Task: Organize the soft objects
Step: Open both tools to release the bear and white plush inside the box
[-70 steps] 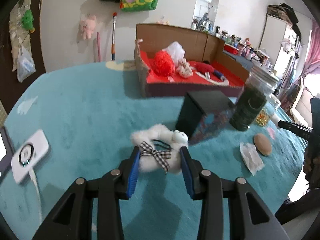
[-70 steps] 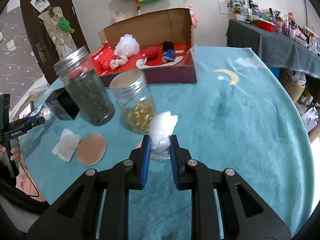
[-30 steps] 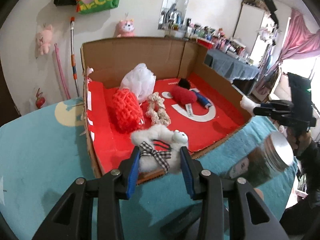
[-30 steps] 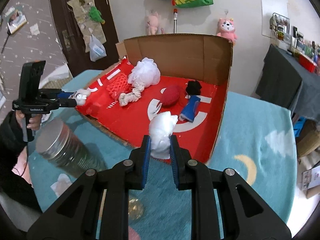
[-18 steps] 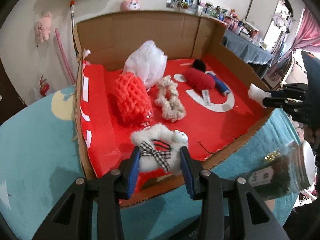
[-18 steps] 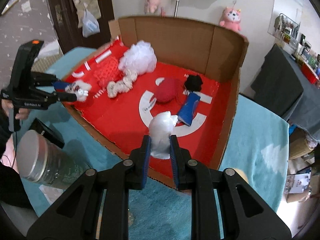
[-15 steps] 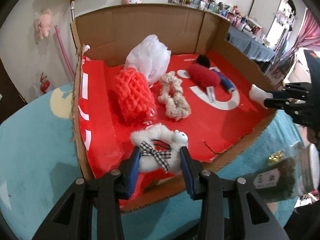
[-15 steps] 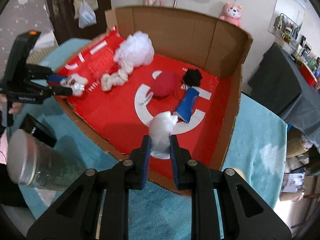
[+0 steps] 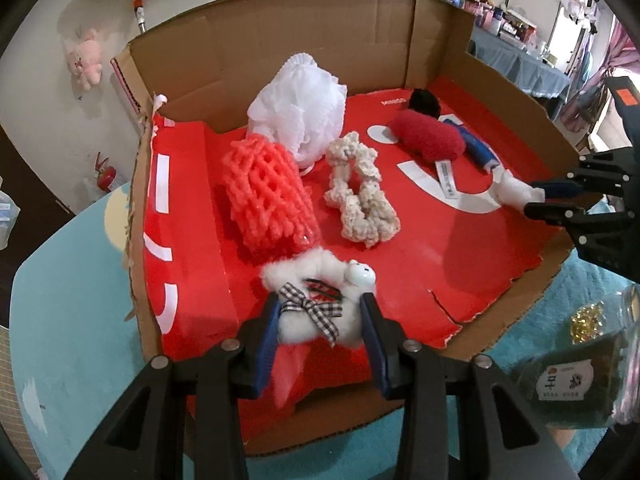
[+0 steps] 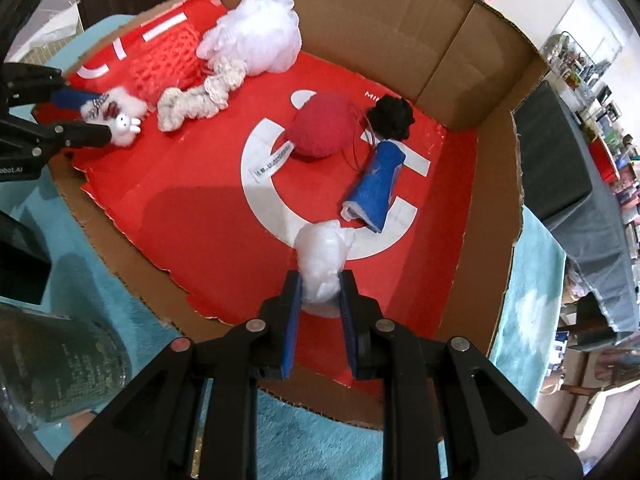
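Left gripper (image 9: 320,320) clamps fluffy bunny (image 9: 320,300), right gripper (image 10: 320,292) grips white wad (image 10: 322,260), both over the box (image 10: 496,200) floor directly below, likely for dropping.

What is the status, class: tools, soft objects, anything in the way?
Left tool shut on white bunny plush. Right tool shut on white soft wad. Both over cardboard box; floor beneath clear.

A white fluffy toy (image 9: 320,304) with a checked bow is held at six o'clock over the red-lined cardboard box (image 9: 472,248); a white crumpled wad (image 10: 322,264) is held likewise.
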Motion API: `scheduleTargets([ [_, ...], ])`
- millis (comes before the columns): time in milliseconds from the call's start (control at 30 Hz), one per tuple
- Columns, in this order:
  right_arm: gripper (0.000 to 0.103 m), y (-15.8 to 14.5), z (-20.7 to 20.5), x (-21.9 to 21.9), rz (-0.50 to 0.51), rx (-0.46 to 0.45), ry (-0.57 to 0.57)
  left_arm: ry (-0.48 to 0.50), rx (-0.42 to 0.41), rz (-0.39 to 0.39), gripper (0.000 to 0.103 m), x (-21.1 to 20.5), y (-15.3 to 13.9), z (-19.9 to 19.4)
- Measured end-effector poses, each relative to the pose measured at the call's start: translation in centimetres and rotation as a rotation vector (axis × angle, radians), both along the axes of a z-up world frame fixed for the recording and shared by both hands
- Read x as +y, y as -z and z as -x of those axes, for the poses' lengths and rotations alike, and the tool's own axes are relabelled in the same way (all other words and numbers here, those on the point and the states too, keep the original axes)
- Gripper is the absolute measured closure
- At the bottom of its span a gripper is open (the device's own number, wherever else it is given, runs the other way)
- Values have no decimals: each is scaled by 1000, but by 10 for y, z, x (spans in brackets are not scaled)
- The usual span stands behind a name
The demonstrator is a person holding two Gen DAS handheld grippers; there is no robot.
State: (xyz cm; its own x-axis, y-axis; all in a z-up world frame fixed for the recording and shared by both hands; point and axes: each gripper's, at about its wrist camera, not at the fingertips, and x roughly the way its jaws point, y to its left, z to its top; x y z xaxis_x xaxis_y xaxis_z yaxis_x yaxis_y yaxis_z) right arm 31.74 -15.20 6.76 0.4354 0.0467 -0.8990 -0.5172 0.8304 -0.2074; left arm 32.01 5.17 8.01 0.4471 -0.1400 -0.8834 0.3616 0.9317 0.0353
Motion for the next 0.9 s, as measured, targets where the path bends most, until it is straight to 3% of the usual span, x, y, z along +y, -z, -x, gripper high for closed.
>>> scheduleTargets([
  [467, 84, 3, -12, -9, -38, 22, 28, -2, 4, 0, 58, -3, 5, -1],
  [633, 82, 0, -13, -14, -100, 51, 35, 24, -14, 53, 40, -2, -4, 10],
  [700, 79, -2, -13, -15, -118, 55, 41, 28, -37, 58, 26, -3, -10, 17],
  [900, 78, -17, -7, -16, -163, 30, 77, 16, -101, 98, 22, -2, -36, 38],
])
